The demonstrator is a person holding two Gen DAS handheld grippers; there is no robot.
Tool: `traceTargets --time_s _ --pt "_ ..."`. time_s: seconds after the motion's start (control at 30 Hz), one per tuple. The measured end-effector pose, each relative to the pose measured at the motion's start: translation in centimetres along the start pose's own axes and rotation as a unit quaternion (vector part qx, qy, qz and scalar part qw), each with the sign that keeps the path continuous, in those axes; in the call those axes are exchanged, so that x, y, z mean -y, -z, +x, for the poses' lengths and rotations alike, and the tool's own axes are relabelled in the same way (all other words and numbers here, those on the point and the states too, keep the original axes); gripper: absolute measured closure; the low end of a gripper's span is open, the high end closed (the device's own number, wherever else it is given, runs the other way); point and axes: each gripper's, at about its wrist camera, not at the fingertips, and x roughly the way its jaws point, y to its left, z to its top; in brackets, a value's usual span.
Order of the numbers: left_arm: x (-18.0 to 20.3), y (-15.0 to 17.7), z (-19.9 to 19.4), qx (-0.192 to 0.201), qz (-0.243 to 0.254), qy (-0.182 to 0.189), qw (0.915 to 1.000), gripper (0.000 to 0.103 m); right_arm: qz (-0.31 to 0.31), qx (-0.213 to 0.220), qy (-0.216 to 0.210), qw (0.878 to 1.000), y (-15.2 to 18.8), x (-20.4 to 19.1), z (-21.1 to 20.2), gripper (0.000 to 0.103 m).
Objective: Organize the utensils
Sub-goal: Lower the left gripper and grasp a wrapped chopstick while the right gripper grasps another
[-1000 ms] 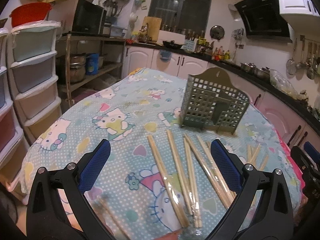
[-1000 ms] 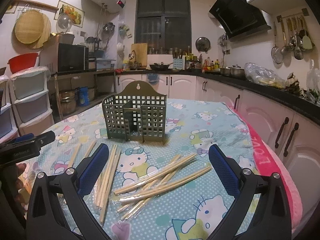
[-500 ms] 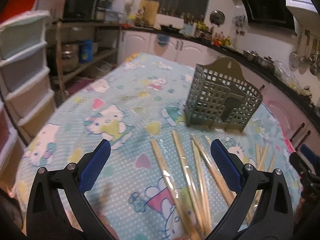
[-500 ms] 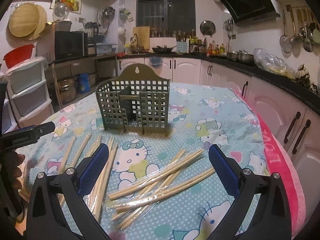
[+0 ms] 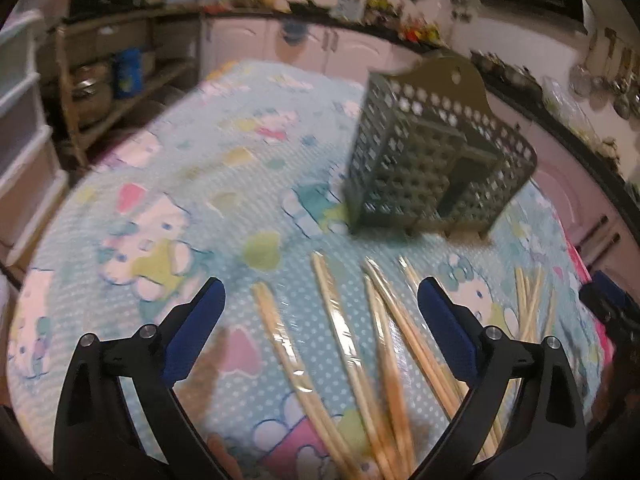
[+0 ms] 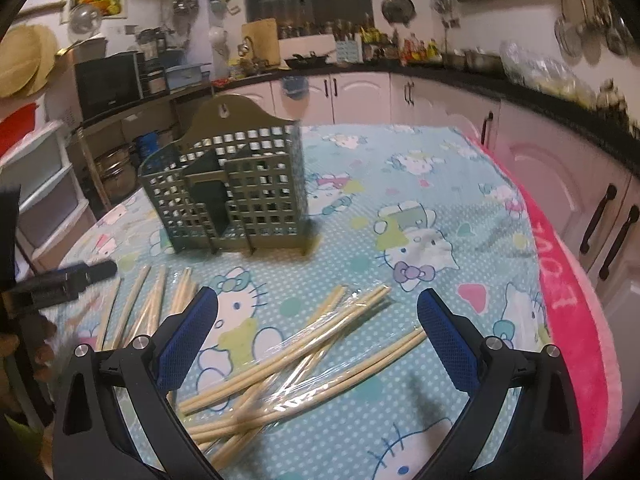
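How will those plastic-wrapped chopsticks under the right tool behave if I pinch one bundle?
The wrapped chopsticks look thin and stiff, so probably light and unbending. Their glossy film may slip between the right tool's open pads. They lie crossed in a loose pile, so lifting one bundle will likely drag or roll its neighbours.

Left hand-held gripper (image 5: 320, 308) gapes above wrapped chopsticks (image 5: 340, 332) near holder (image 5: 432, 168).

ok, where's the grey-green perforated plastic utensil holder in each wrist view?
Left wrist: grey-green perforated plastic utensil holder sits upper right of centre, blurred, beyond the wrapped chopsticks.
Right wrist: holder sits left of centre, upright on the cloth.
Shared landmark: its arched back plate with the hanging hole, visible in both views.
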Motion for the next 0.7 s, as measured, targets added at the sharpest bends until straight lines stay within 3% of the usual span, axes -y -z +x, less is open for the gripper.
traceTargets --time_s 0.07,0.17,0.47,0.7 --pt "0.3 0.1 0.8 -0.017 0.007 0.007 0.9998 0.020 0.021 -0.019 -0.008 1.000 -0.3 1.0 0.8 0.008" --pt "0.7 -0.1 1.3 -0.024 0.020 0.009 0.9995 0.024 0.039 -0.051 -0.016 0.998 -0.5 2.0 2.3 0.021" --pt "-0.3 -0.8 3.1 -0.065 -0.003 0.049 0.9967 0.059 0.088 -0.117 -0.040 0.988 -0.2 4.4 6.1 0.038" --pt "-0.2 -1.1 3.9 -0.077 -0.002 0.061 0.9952 0.066 0.118 -0.131 -0.045 0.983 -0.5 5.7 7.9 0.051"
